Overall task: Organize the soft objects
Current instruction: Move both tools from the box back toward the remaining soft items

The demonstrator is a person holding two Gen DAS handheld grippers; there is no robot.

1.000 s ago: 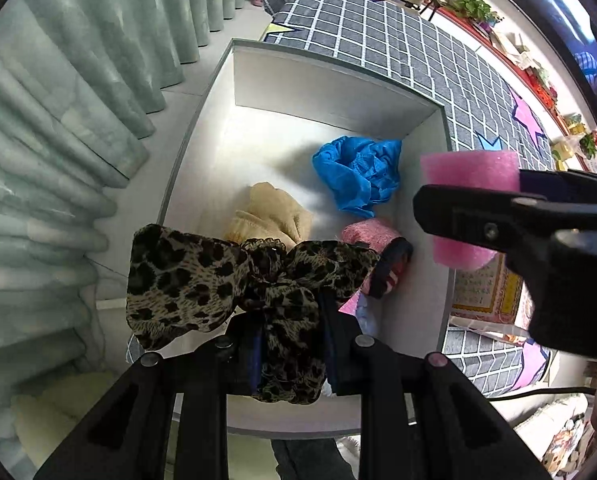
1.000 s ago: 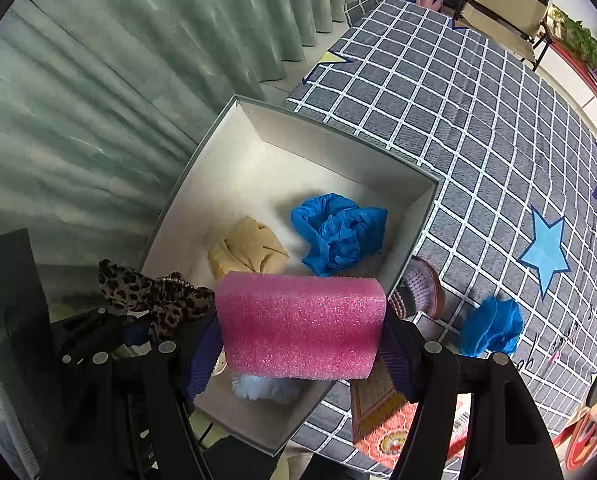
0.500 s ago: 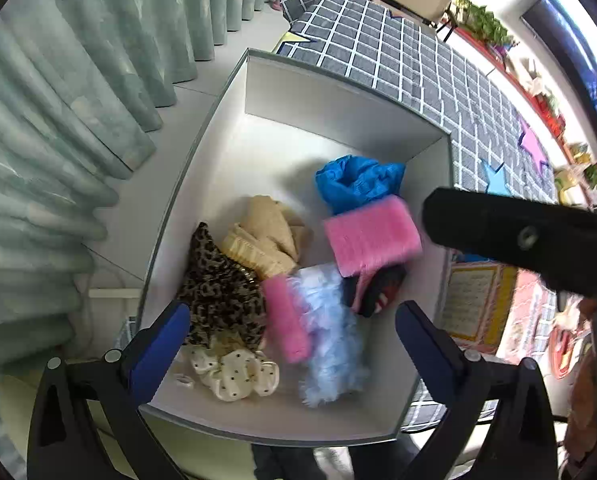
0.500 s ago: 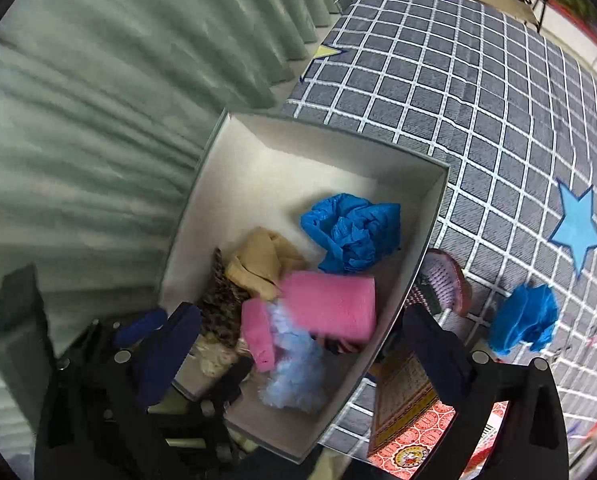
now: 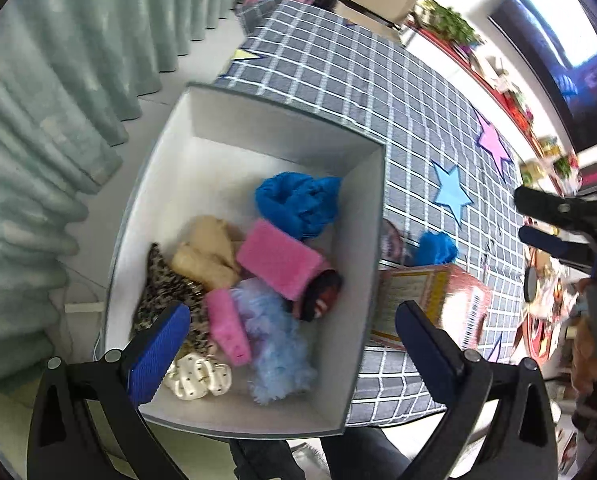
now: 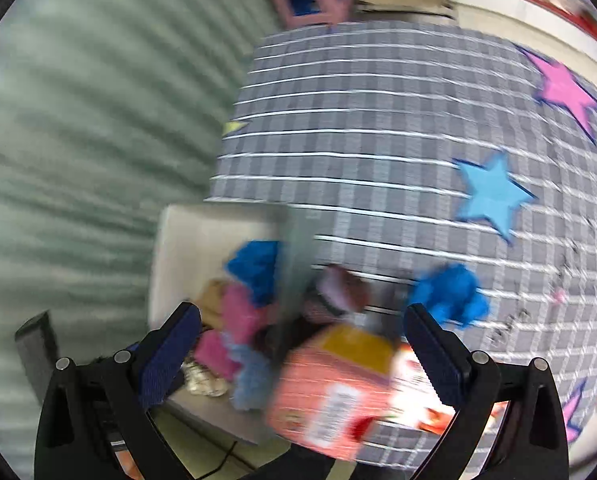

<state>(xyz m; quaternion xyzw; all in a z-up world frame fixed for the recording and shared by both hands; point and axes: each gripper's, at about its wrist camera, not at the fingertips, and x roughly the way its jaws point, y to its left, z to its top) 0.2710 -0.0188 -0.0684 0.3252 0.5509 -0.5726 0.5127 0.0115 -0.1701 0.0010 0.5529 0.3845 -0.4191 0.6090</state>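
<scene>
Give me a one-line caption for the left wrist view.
Open left gripper hovers above white box holding pink foam block, leopard bow and other soft items.
</scene>
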